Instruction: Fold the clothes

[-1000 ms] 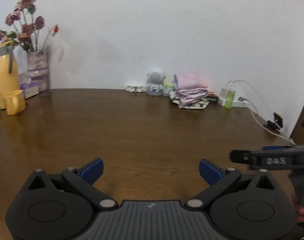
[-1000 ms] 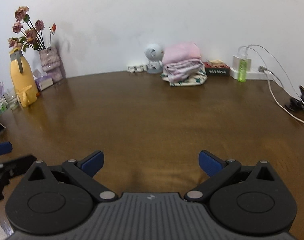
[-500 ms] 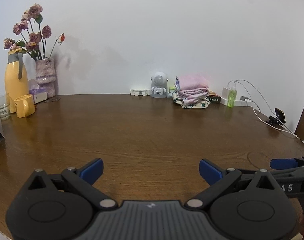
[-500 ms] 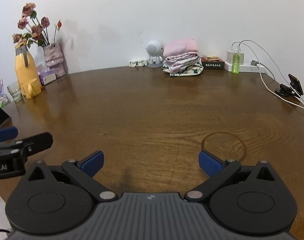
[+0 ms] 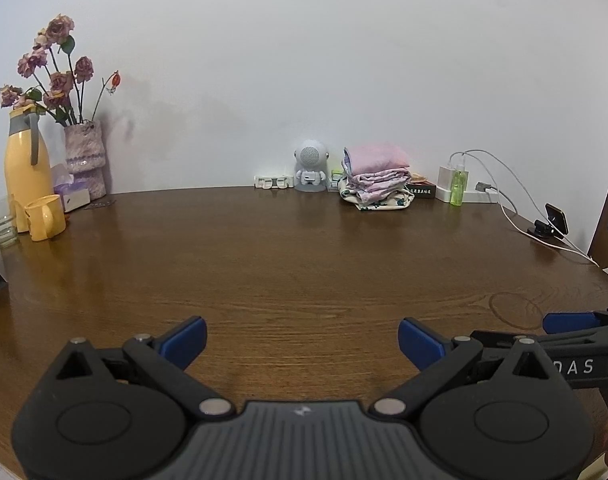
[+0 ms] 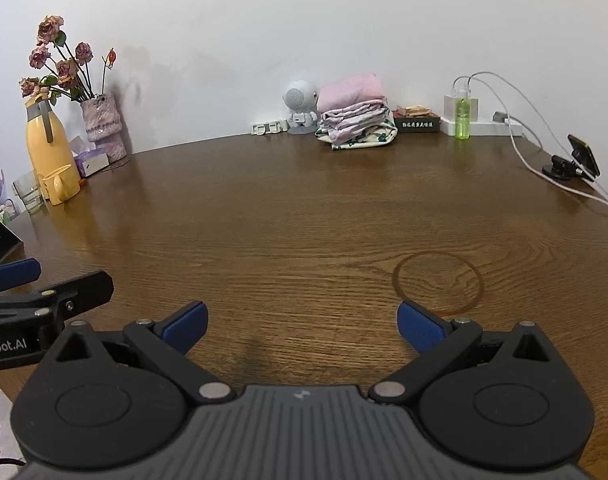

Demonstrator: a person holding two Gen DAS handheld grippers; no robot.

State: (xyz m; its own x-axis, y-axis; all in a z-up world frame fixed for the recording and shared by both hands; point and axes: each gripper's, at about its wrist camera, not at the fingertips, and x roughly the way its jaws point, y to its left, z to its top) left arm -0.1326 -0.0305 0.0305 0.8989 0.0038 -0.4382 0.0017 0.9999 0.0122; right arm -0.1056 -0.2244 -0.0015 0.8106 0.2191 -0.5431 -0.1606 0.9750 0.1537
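Both grippers have drawn back from the wall since a second ago, so more of the table shows and the far objects look smaller.

Left wrist view: left gripper point(image 5: 301, 340), fingers spread wide, nothing between them, held over the table point(image 5: 304, 272) near its front edge. Right gripper point(image 5: 572, 328) enters at the right edge, alongside. Clothes point(image 5: 378, 178), folded and stacked, pink piece on top, floral piece at the bottom, at the far edge against the wall, well apart from both grippers. Robot figure point(image 5: 311, 166) just left of the stack. Green bottle point(image 5: 458, 188) to its right, in front of a white charger point(image 5: 446, 182) with cables. Yellow flask point(image 5: 25, 172), yellow mug point(image 5: 45, 216) and glass point(image 5: 1, 220) at far left. Vase point(image 5: 85, 156) of dried roses behind them.

Right wrist view: right gripper point(image 6: 301, 328), fingers likewise spread, empty, over the table point(image 6: 304, 220). Ring stain point(image 6: 438, 284) in the wood just ahead of its right finger. Left gripper point(image 6: 43, 300) shows at the left edge. Clothes point(image 6: 356, 120) at the far edge, beside the robot figure point(image 6: 300, 106). Green bottle point(image 6: 462, 118) further right. Phone stand point(image 6: 570, 160) at far right.
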